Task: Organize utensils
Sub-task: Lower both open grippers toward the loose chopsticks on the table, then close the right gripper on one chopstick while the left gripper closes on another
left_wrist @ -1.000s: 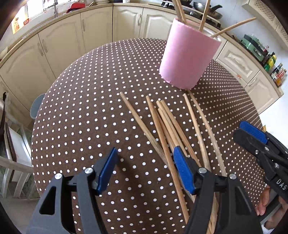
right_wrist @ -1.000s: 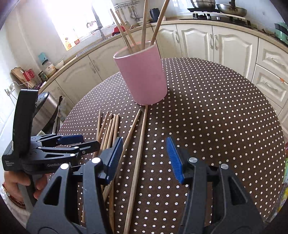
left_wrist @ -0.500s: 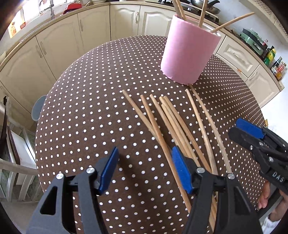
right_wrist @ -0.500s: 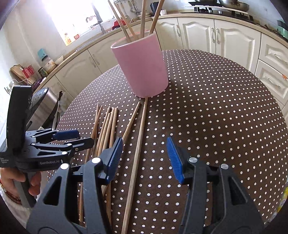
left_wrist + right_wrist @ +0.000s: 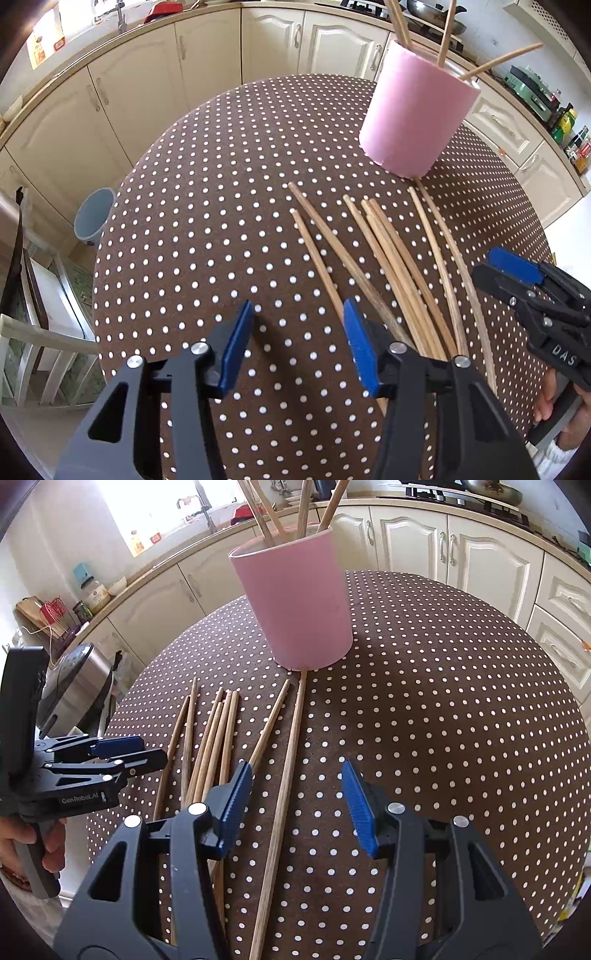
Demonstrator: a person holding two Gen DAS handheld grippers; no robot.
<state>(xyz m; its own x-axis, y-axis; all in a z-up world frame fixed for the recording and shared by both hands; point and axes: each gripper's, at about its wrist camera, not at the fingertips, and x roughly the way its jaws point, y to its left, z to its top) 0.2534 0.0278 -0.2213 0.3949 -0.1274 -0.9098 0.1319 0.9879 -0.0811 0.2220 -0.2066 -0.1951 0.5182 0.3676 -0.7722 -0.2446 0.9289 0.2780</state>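
Note:
A pink cup (image 5: 417, 118) (image 5: 295, 605) stands on the dotted table with a few chopsticks upright in it. Several loose wooden chopsticks (image 5: 388, 266) (image 5: 214, 738) lie fanned in front of it. My left gripper (image 5: 298, 325) hovers over bare cloth at the fan's left edge. Its jaws are closing with nothing between them, and the right pad sits beside the outermost stick. My right gripper (image 5: 295, 786) is open above the long chopstick (image 5: 291, 746), which runs under the gap between its fingers. Each gripper shows in the other's view: left gripper (image 5: 125, 753), right gripper (image 5: 517, 273).
The round table (image 5: 207, 206) has a brown cloth with white dots and drops off on every side. Cream cabinets ring the room. A grey bin (image 5: 92, 218) and a chair stand on the floor to the left, and a steel cooker (image 5: 77, 686) stands beyond the table.
The left gripper's jaws have narrowed and it has shifted left of the fan of sticks. The right gripper has crept toward the cup, still open over the long chopstick.

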